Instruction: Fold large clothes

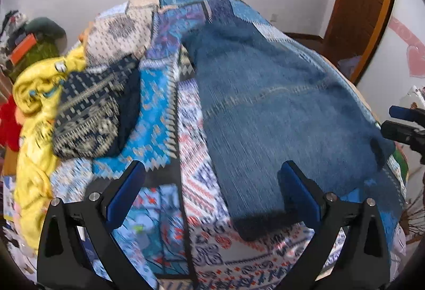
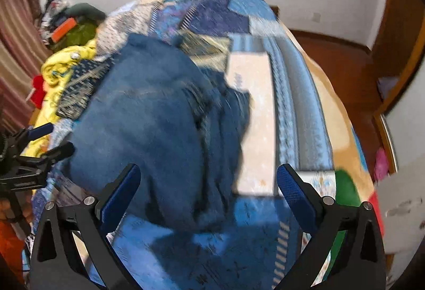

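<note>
Blue jeans [image 1: 279, 109] lie spread on a patterned bed [image 1: 164, 115]. The left hand-held gripper [image 1: 212, 191] and right hand-held gripper [image 2: 208, 189] hover wide open, holding nothing. Best next: grip both hem corners toward 6 o'clock, then fold evenly.

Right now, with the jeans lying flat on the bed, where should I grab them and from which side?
Probably at the near leg end of the jeans, the dark hem just ahead of the open left gripper. That edge lies free on the patterned bedspread, so a low pinch from the near side should catch it. The right gripper is open too.
</note>
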Demonstrator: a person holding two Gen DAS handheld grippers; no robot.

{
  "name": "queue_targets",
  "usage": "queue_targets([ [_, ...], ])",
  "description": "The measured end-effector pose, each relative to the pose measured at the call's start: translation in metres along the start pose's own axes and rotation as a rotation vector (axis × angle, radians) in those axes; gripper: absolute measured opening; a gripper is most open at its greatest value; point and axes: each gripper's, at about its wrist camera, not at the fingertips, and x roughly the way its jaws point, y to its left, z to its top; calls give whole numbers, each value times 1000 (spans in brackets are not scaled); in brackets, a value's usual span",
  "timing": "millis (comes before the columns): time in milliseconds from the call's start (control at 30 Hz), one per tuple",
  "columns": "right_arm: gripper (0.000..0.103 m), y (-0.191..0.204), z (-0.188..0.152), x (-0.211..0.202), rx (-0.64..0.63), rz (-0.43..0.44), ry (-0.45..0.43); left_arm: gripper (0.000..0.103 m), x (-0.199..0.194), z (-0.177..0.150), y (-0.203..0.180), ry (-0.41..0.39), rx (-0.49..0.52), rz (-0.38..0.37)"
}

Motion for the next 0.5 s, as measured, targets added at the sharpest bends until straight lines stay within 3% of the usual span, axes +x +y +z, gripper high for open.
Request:
queue_targets([
  [200, 102, 23, 36, 24, -94, 93, 37, 103, 9, 28, 5, -18, 16, 28],
  [367, 102, 29, 51, 61, -178, 82, 109, 103, 36, 44, -3, 10, 60, 34],
  [500, 102, 6, 60, 90, -176, 43, 147, 103, 63, 54, -12, 44, 93, 42],
])
